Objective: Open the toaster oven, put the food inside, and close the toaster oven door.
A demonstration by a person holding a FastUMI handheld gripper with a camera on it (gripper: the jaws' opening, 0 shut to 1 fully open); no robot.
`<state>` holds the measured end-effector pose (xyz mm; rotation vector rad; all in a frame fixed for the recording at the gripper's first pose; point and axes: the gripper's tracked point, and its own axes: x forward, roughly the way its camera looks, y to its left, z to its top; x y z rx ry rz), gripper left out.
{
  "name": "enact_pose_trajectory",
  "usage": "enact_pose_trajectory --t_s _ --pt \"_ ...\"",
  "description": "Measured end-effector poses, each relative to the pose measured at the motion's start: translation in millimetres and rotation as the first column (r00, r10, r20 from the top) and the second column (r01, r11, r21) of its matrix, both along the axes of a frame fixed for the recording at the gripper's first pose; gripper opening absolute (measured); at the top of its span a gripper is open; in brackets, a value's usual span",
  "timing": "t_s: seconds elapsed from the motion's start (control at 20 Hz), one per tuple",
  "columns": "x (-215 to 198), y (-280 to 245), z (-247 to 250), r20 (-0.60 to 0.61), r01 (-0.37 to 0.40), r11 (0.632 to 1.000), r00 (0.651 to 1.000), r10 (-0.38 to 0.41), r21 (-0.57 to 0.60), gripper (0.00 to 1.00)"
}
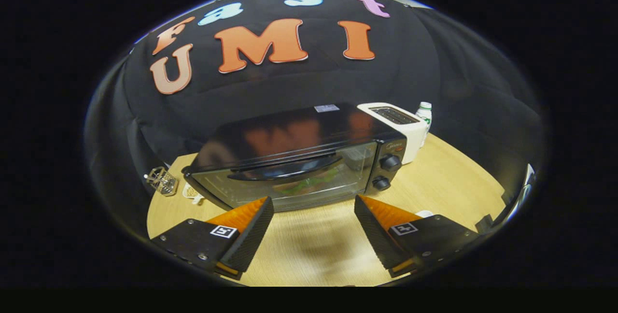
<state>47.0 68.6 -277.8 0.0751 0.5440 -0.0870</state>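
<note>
Pale wood table carries everything; bare stretch lies between the fingers. Black toaster oven sits just ahead of the gripper, door shut or very nearly so, handle across the top of the glass. Food, green and brown, shows through the glass, already inside. Judgement: task at or near its end.

White slot toaster stands touching or just behind the oven's right end; small white bottle beyond it. Two knobs on the oven's right panel. Small wire object at the oven's left.

Gripper: fingers spread wide, holding nothing, clear of the door.

Risks:
- Cannot tell if the door is fully latched; a gap would leave the close step undone.
- A push on the handle too hard could slide the oven back into the toaster.
- Right finger drifting right could turn a knob.
</note>
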Motion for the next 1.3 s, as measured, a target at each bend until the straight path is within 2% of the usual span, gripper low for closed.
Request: enact_pose_trajectory --t_s 0.2,0.45,0.65,0.9,1.3 --pt "-8.0 -7.9 79.8 0.117 -0.043 0.999 0.992 0.045 -0.015 0.99" --pt "-25.6 -15.6 191.2 0.284 -0.089 0.994 0.953 0.105 -0.068 0.99" --pt "-50.6 -22.4 242.4 0.357 -0.1 0.99 0.925 0.129 -0.099 0.99" --pt "-67.4 -28.3 269.0 0.406 -0.099 0.991 0.905 0.129 -0.093 0.99" --pt "-76.9 -30.6 259.0 0.41 -0.055 0.994 0.908 0.091 -0.098 0.99"
